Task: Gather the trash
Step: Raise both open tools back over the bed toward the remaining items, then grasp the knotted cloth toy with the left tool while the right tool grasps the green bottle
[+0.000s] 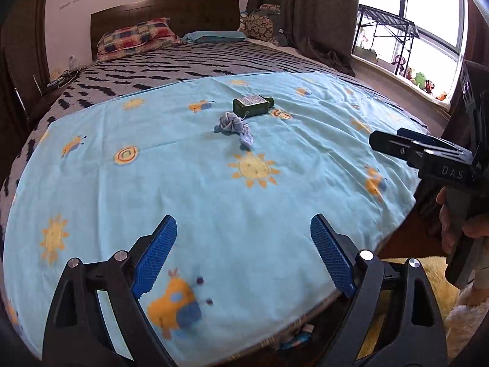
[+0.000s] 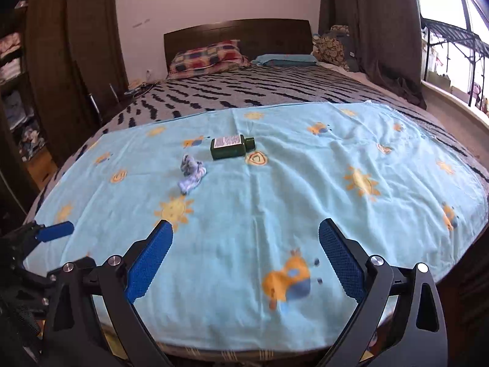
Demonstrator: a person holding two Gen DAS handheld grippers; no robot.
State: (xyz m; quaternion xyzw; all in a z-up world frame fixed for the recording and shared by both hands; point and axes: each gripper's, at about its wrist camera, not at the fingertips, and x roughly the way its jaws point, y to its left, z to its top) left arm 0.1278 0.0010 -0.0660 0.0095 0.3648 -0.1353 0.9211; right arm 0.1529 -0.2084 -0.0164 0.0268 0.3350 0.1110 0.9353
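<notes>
Bed (image 1: 189, 61): grey cover with dark wavy stripes. Light blue sheet (image 1: 183, 183) printed with suns and cartoon animals, spread over the foot end of the bed. Dark wooden headboard (image 1: 165, 10) at the head edge. Patchwork pillow (image 1: 137, 38) in red, blue and yellow at the head, left side; teal pillow (image 1: 214, 36) beside it. Patterned cushion (image 1: 259, 24) at the head's right corner. Dark curtains (image 1: 321, 9) by the window. Metal rack (image 1: 388, 30) and stuffed toys (image 1: 421, 79) on the windowsill. Dark wardrobe (image 2: 70, 46) left of the bed.

White letters "DAS" stand on the right gripper (image 1: 385, 143) body
</notes>
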